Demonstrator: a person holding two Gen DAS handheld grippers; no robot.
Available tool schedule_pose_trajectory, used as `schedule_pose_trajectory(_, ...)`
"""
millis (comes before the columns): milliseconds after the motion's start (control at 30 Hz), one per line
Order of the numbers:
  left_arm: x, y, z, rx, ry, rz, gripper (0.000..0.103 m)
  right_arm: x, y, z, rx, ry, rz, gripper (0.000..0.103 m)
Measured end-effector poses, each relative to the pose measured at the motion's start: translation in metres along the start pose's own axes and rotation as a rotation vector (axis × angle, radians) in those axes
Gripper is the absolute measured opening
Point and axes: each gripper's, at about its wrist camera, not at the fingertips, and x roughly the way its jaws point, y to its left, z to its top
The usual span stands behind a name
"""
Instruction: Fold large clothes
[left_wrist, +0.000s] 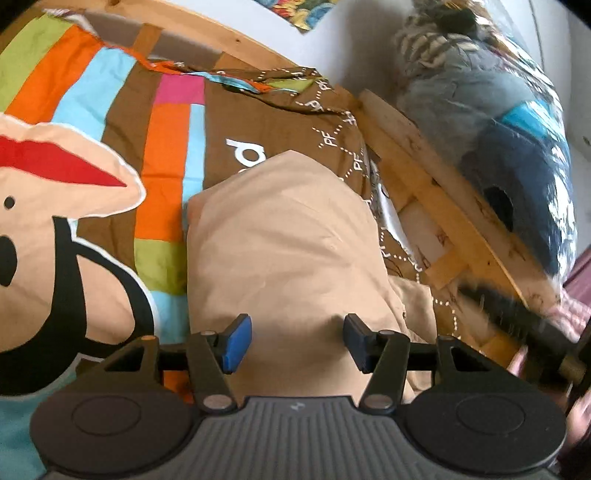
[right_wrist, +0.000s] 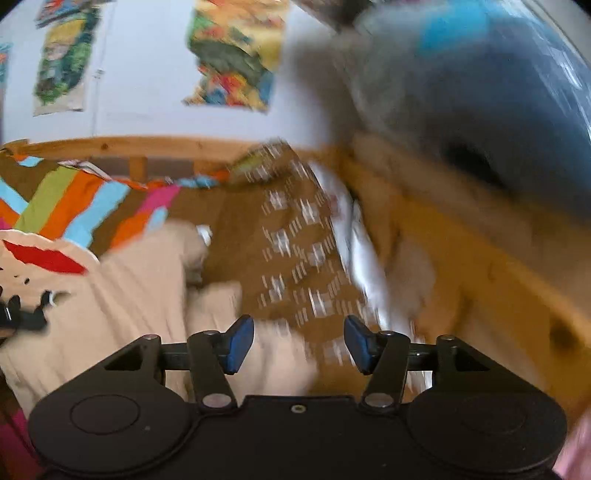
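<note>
**Beige garment runs straight ahead of my left gripper, off to the lower left of my right**

The bed fills both views, spread with a striped cover (left_wrist: 122, 122) in brown, orange, blue and green, with a wooden bed frame (left_wrist: 436, 184) running down the right of each frame. A clear bag of bedding (left_wrist: 509, 122) sits beyond that frame at the upper right.

On the cover lies the beige garment (left_wrist: 288, 236), what I am here to fold. In my left wrist view it takes the centre of the frame, a long panel whose axis runs from the bottom edge up toward the middle, in line with my fingers. A looser bunch of the same cloth spills at the lower right.

In my right wrist view, which is badly smeared, the same cloth (right_wrist: 122, 295) lies in the lower left, with only a lobe of it reaching under my fingers; mostly brown cover lies ahead.

My left gripper (left_wrist: 297, 343) stands wide open, holding nothing, directly over the cloth's near end. My right gripper (right_wrist: 298, 345) is equally wide open and empty.

I judge the left the better placed to take the near edge; the right would have to shift toward the lower left.
</note>
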Motion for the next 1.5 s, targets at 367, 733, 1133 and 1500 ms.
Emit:
schedule_pose_trajectory(367,0.01,-0.002,-0.009,0.063,0.05,0.042,0.058,0.12,0.12,0.046,-0.216,0.061,0.281,0.044)
schedule_pose_trajectory(733,0.029,-0.013,-0.02,0.163,0.087,0.118,0.058,0.147,0.106,-0.015,-0.099,0.063,0.295,0.043)
schedule_pose_trajectory(1133,0.0,0.027,-0.003,-0.066,0.014,-0.006,0.06,0.071,0.09,-0.011,0.004,0.017,0.245,0.05)
schedule_pose_trajectory(1500,0.022,0.042,-0.006,-0.071,0.108,0.073,0.066,0.023,0.104,-0.072,0.032,0.086,0.231,0.059)
